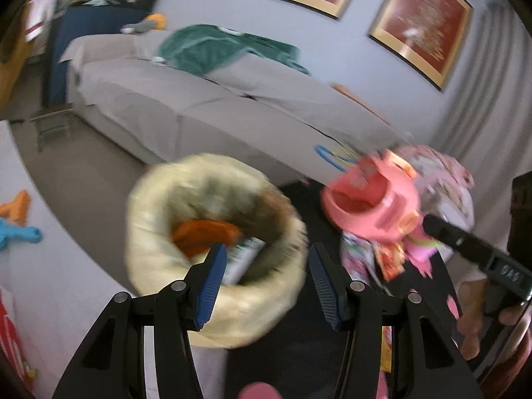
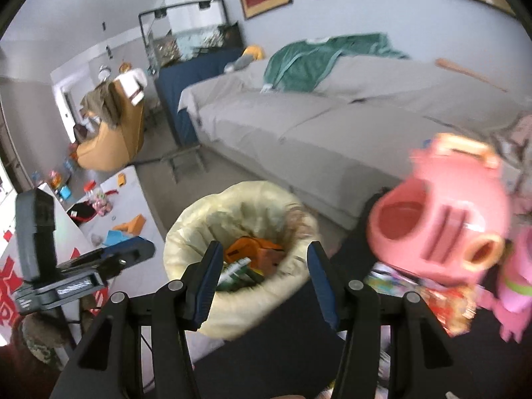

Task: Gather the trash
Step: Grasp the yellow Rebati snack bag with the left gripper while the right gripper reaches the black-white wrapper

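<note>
Both the left gripper (image 1: 266, 277) and right gripper (image 2: 262, 277) stand wide and empty above the lined trash bin (image 2: 212, 306); next, approach remaining litter slowly.

Both grippers up, jaws apart, nothing gripped!

The left gripper (image 1: 264, 277) tilted downward, its blue pads (image 1: 210, 286) spread with nothing between them. The right gripper (image 2: 262, 277) matched that pose, jaws parted and bare; a hand (image 1: 482, 316) gripped its handle.
</note>
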`<move>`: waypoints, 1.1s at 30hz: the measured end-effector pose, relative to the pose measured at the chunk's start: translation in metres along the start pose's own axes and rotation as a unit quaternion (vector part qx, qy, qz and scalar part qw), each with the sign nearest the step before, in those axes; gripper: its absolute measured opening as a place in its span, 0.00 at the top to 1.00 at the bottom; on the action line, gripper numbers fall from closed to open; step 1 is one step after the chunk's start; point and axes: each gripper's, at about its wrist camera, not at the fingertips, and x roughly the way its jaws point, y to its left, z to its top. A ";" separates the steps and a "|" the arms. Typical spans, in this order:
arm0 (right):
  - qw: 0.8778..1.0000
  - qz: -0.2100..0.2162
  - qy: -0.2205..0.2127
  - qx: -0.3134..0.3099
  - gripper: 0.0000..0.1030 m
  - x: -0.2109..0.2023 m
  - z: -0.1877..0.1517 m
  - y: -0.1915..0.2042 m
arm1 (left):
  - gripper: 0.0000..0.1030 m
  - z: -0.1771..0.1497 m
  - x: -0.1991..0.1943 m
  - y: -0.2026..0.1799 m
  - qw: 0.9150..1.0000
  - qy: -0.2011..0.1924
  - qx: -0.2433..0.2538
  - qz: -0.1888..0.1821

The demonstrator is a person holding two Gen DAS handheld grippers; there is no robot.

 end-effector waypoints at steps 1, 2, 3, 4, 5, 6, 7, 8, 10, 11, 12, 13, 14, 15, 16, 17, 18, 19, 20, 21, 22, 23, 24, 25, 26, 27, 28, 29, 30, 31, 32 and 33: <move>1.000 -0.008 -0.006 0.003 0.51 -0.011 -0.004 -0.005 | 0.48 -0.005 0.003 -0.009 1.000 0.006 0.008 -0.008; 1.000 -0.019 -0.013 0.007 0.51 -0.025 -0.010 -0.012 | 0.48 -0.011 0.009 -0.022 0.999 0.017 0.019 -0.020; 0.999 -0.031 -0.019 0.012 0.51 -0.039 -0.016 -0.019 | 0.48 -0.016 0.014 -0.031 0.999 0.027 0.026 -0.029; 0.999 -0.040 -0.022 0.017 0.51 -0.049 -0.022 -0.026 | 0.48 -0.019 0.017 -0.039 0.998 0.036 0.031 -0.038; 0.998 -0.050 -0.025 0.023 0.51 -0.059 -0.028 -0.033 | 0.48 -0.024 0.022 -0.048 0.997 0.046 0.036 -0.048; 0.997 -0.063 -0.028 0.032 0.51 -0.070 -0.037 -0.042 | 0.48 -0.028 0.026 -0.056 0.996 0.055 0.039 -0.057; 0.996 -0.072 -0.030 0.039 0.51 -0.078 -0.044 -0.049 | 0.48 -0.033 0.031 -0.065 0.995 0.066 0.043 -0.066; 0.995 -0.084 -0.031 0.050 0.51 -0.087 -0.053 -0.059 | 0.48 -0.039 0.036 -0.074 0.993 0.076 0.049 -0.072; 0.992 -0.096 -0.030 0.073 0.51 -0.098 -0.068 -0.076 | 0.48 -0.049 0.042 -0.089 0.991 0.091 0.059 -0.079; 0.991 -0.098 -0.028 0.088 0.51 -0.103 -0.077 -0.086 | 0.48 -0.055 0.045 -0.096 0.989 0.101 0.065 -0.084; 0.989 -0.100 -0.026 0.105 0.51 -0.108 -0.087 -0.096 | 0.48 -0.060 0.049 -0.103 0.987 0.112 0.070 -0.087; 0.988 -0.101 -0.024 0.118 0.51 -0.110 -0.094 -0.104 | 0.48 -0.066 0.054 -0.109 0.985 0.124 0.075 -0.089; 0.985 -0.103 -0.022 0.134 0.51 -0.114 -0.103 -0.115 | 0.48 -0.072 0.059 -0.115 0.983 0.136 0.080 -0.090; 0.983 -0.104 -0.019 0.149 0.51 -0.117 -0.111 -0.122 | 0.48 -0.076 0.061 -0.118 0.982 0.144 0.084 -0.091; 0.981 -0.105 -0.017 0.161 0.51 -0.120 -0.118 -0.129 | 0.48 -0.082 0.064 -0.123 0.980 0.153 0.088 -0.089; 0.980 -0.105 -0.016 0.168 0.51 -0.121 -0.124 -0.132 | 0.48 -0.086 0.067 -0.126 0.979 0.159 0.092 -0.088; 0.978 -0.107 -0.014 0.179 0.51 -0.124 -0.130 -0.138 | 0.48 -0.089 0.069 -0.129 0.978 0.164 0.095 -0.086; 0.977 -0.107 -0.014 0.183 0.51 -0.125 -0.135 -0.140 | 0.48 -0.092 0.072 -0.132 0.978 0.168 0.098 -0.082; 0.977 -0.107 -0.014 0.184 0.51 -0.126 -0.138 -0.143 | 0.48 -0.095 0.074 -0.135 0.977 0.172 0.101 -0.076; 0.977 -0.109 -0.015 0.183 0.51 -0.128 -0.141 -0.143 | 0.48 -0.097 0.077 -0.137 0.976 0.175 0.104 -0.072; 0.978 -0.111 -0.015 0.179 0.51 -0.128 -0.143 -0.140 | 0.48 -0.099 0.081 -0.139 0.976 0.178 0.107 -0.069; 0.979 -0.118 -0.014 0.168 0.51 -0.130 -0.147 -0.138 | 0.48 -0.101 0.085 -0.142 0.975 0.181 0.111 -0.065; 0.979 -0.123 -0.012 0.160 0.51 -0.131 -0.148 -0.135 | 0.48 -0.103 0.088 -0.144 0.974 0.185 0.116 -0.061; 0.980 -0.129 -0.009 0.153 0.51 -0.131 -0.150 -0.134 | 0.48 -0.105 0.090 -0.147 0.973 0.189 0.120 -0.057; 0.980 -0.134 -0.006 0.147 0.51 -0.130 -0.152 -0.133 | 0.48 -0.108 0.094 -0.150 0.971 0.195 0.125 -0.054; 0.980 -0.137 -0.002 0.142 0.51 -0.130 -0.155 -0.132 | 0.48 -0.111 0.097 -0.153 0.970 0.201 0.129 -0.048; 0.980 -0.137 -0.001 0.142 0.51 -0.130 -0.157 -0.132 | 0.49 -0.113 0.100 -0.154 0.969 0.205 0.132 -0.043; 0.980 -0.137 0.000 0.142 0.51 -0.130 -0.159 -0.133 | 0.50 -0.114 0.099 -0.157 0.970 0.198 0.138 -0.034; 0.980 -0.136 0.001 0.143 0.51 -0.129 -0.160 -0.133 | 0.50 -0.116 0.099 -0.159 0.969 0.198 0.143 -0.025; 0.980 -0.135 0.001 0.145 0.51 -0.129 -0.161 -0.134 | 0.55 -0.116 0.099 -0.160 0.969 0.198 0.145 -0.019; 0.980 -0.133 0.000 0.146 0.51 -0.128 -0.161 -0.135 | 0.67 -0.117 0.099 -0.160 0.970 0.195 0.147 -0.012; 0.981 -0.129 -0.002 0.146 0.51 -0.128 -0.160 -0.136 | 0.71 -0.117 0.098 -0.160 0.969 0.195 0.149 -0.012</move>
